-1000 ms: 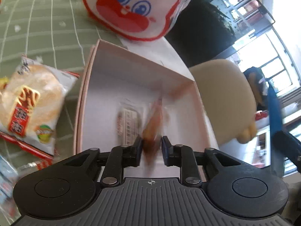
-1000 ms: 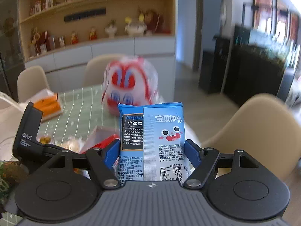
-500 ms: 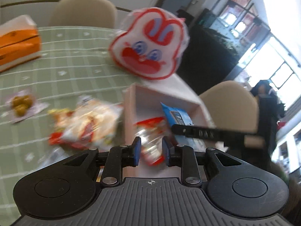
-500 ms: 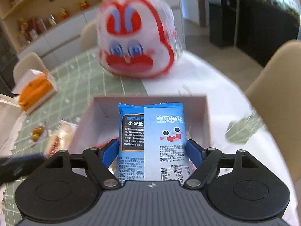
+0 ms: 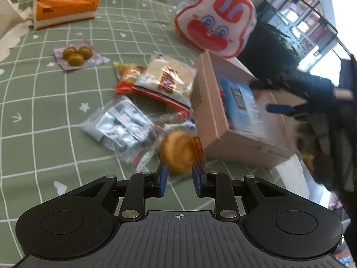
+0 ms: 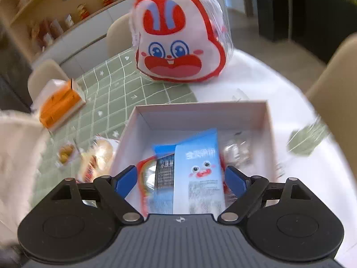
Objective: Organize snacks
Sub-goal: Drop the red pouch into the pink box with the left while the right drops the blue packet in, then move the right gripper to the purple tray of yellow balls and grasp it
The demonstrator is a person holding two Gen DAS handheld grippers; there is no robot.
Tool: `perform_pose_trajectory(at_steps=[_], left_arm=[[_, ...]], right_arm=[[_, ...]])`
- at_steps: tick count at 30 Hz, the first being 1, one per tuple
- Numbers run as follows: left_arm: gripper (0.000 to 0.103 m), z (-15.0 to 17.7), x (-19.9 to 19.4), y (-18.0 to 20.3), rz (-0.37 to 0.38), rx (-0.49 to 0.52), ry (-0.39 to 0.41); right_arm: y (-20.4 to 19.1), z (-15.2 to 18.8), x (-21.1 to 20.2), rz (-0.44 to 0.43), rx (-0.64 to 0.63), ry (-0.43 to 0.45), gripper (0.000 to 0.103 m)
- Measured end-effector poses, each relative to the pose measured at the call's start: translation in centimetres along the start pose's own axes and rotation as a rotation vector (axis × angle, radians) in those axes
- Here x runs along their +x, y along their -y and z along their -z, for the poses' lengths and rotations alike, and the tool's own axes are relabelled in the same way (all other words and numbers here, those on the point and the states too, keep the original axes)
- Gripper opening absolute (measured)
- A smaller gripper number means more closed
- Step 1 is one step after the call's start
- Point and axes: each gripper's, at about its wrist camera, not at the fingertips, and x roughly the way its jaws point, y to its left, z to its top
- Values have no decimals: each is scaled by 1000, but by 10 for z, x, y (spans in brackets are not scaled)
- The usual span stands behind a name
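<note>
Right gripper: jaws have just been opening, now spread clear of the blue packet, which lies in the box; delivery judged done. Left gripper: narrow gap, empty, now aimed at the round cake beside the box.

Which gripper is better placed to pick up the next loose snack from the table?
Left. The left gripper points at the round golden pastry packet beside the box, nothing between its fingers. The right gripper is over the box, just opening around the blue packet.
</note>
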Motion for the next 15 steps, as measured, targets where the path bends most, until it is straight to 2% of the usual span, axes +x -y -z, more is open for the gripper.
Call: perform_pose_trajectory(at_steps=[1, 2, 3, 4, 6, 9, 13, 15], left_arm=[[28, 1, 0, 2, 7, 12, -4], [28, 2, 0, 3, 13, 25, -9], [28, 3, -2, 4, 22, 42, -16], [28, 4, -5, 3, 34, 58, -20], [28, 7, -11, -3, 48, 65, -13], [28, 7, -17, -21, 12, 29, 6], [28, -2, -26, -52, -23, -74, 62], [28, -7, -30, -62, -45, -97, 79]], right_arm=[[-4, 1, 5, 43, -8, -10, 86], [-12, 2, 15, 112, -76, -48, 85], [-22, 6, 18, 182, -154, -47, 84], [-27, 10, 13, 215, -184, -15, 84], [-26, 15, -7, 177, -135, 51, 84], [-29, 27, -30, 117, -85, 117, 84], [-63, 56, -42, 138, -215, 141, 84], [-84, 63, -41, 118, -286, 139, 84]])
